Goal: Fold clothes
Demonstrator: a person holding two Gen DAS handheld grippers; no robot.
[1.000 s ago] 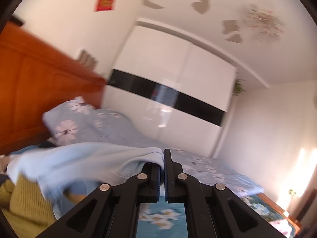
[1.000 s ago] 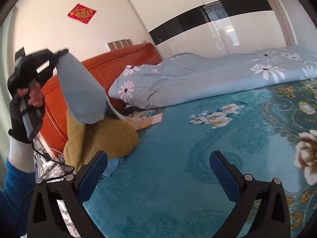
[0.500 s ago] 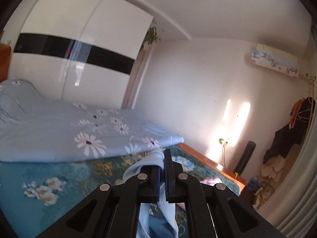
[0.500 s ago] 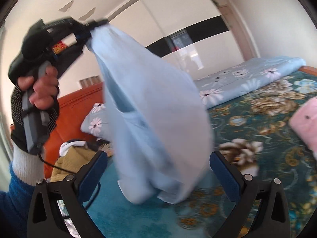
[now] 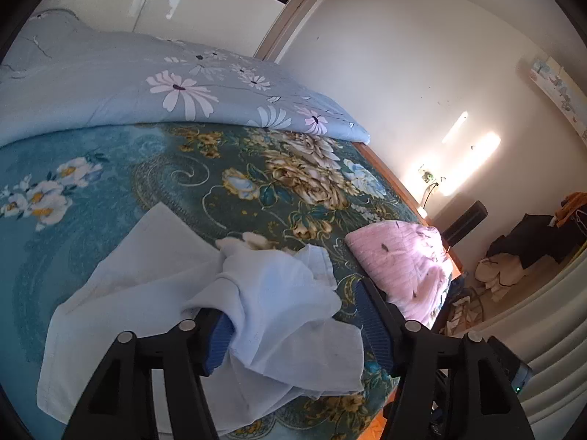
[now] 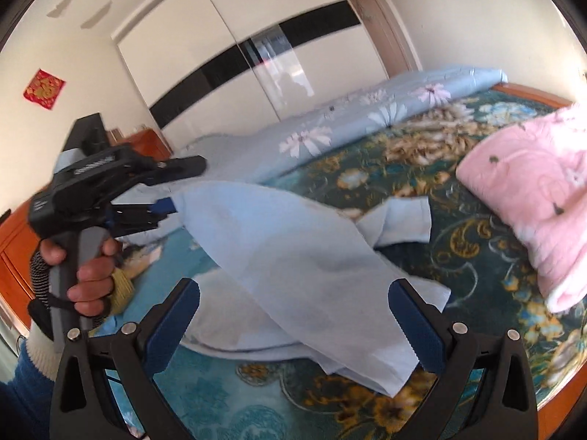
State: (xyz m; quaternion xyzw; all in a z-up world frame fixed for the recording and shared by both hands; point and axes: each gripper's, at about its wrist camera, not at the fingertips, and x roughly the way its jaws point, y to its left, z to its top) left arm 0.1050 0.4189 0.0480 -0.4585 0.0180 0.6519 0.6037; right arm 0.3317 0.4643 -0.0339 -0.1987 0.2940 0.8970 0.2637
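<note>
The crumpled pale blue cotton garment [image 5: 264, 308] lands on the teal floral bedspread [image 5: 110, 183], near its edge, ready for spreading. Left gripper [image 5: 293, 324] is opening, cloth draped over one finger; right gripper [image 6: 293, 324] hangs wide open, empty, over it

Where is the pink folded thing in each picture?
Left wrist view: the pink folded blanket lies right of centre on the bed, near the bed's far edge, just beyond the right finger of the left tongs.
Right wrist view: it lies at the right edge of the picture, on the flowered bedspread.
Shared landmark: the light blue garment lies crumpled on the bed beside it in both views.
</note>
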